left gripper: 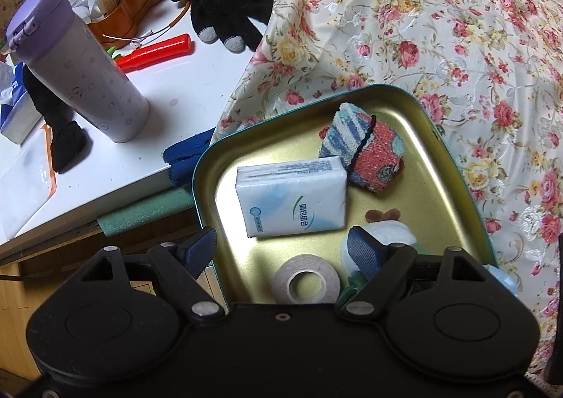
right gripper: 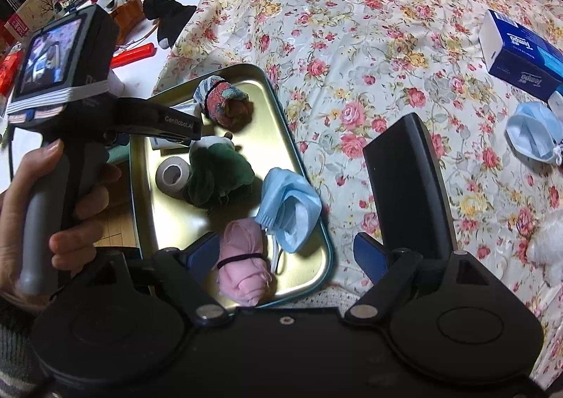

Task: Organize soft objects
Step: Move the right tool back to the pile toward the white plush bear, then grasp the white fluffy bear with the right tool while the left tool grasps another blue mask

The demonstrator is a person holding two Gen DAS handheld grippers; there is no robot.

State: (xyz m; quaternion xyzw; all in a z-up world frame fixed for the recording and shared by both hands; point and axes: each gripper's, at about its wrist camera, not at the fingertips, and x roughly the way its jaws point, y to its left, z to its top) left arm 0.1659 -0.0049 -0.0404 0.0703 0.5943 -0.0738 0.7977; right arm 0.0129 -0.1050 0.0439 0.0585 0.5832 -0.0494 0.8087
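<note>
A gold tin tray (left gripper: pixel 436 137) (right gripper: pixel 147 222) lies on the floral cloth. In it are a white tissue pack (left gripper: pixel 292 195), a rolled striped towel (left gripper: pixel 366 151) (right gripper: pixel 223 104), a tape roll (left gripper: pixel 305 280) (right gripper: pixel 172 174), a green soft toy (right gripper: pixel 218 176), a blue face mask (right gripper: pixel 292 208) and a rolled pink cloth (right gripper: pixel 242 264). My left gripper (left gripper: pixel 285 250) is open and empty over the tray's near edge. My right gripper (right gripper: pixel 285 253) is open, its jaws either side of the pink cloth. The left tool (right gripper: pixel 67 88) shows in the right wrist view.
A second blue mask (right gripper: pixel 535 137) and a blue tissue box (right gripper: pixel 520 53) lie on the cloth at right, a black slab (right gripper: pixel 408 187) beside the tray. The white table (left gripper: pixel 183 81) holds a purple flask (left gripper: pixel 77 63), black gloves (left gripper: pixel 218 11) and a red tool (left gripper: pixel 158 49).
</note>
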